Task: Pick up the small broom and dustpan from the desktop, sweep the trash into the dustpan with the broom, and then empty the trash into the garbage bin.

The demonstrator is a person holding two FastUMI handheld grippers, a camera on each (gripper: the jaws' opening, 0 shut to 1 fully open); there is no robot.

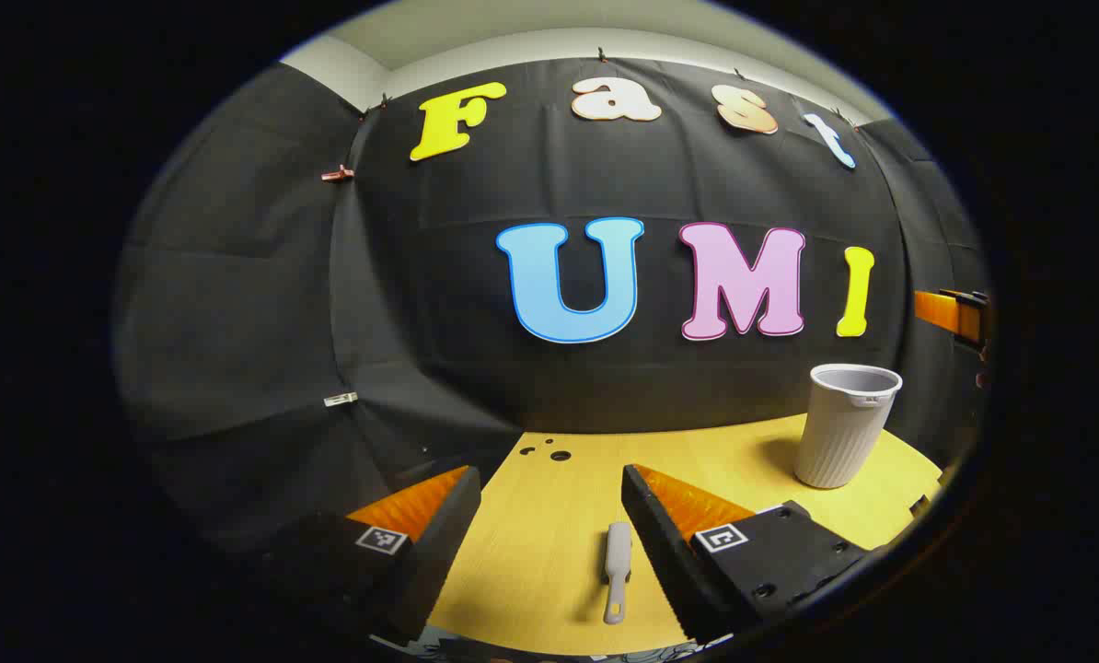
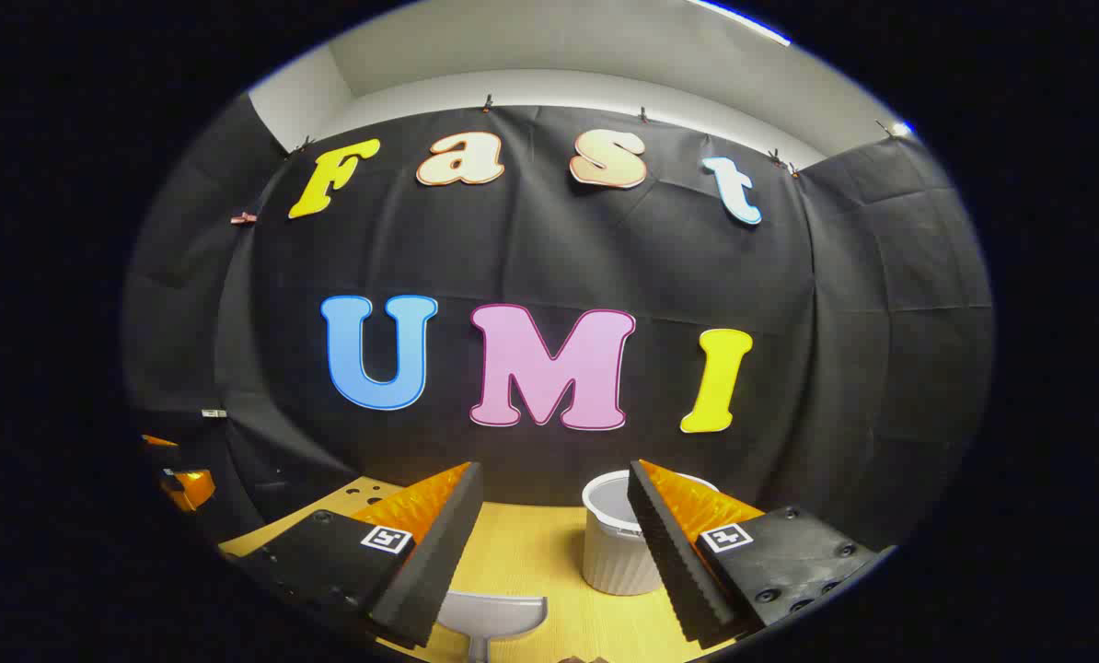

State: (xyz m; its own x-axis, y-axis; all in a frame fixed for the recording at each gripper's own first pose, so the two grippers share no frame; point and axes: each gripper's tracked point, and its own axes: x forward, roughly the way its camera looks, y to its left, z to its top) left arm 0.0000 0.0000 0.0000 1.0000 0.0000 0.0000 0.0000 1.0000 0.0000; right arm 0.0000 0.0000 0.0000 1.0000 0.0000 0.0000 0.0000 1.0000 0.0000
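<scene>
Left gripper view showed a ribbed bin [image 1: 846, 425] ahead-right on the surface [image 1: 531, 552]; the left hand-held gripper [image 1: 549, 516] was spread, holding nothing, small broom [image 1: 617, 571] between its fingers.

Left gripper [image 1: 549, 516], right gripper [image 2: 549, 529]: wedge fingers, ribbed inner pads, square coded marker per finger, screws near base.

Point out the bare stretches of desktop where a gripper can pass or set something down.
Left gripper view: bare wood runs from the small broom back to the holes near the wall, and between broom and garbage bin. Right gripper view: a bare strip lies left of the bin, behind the dustpan. It is tighter where bin and dustpan sit near each other.
</scene>
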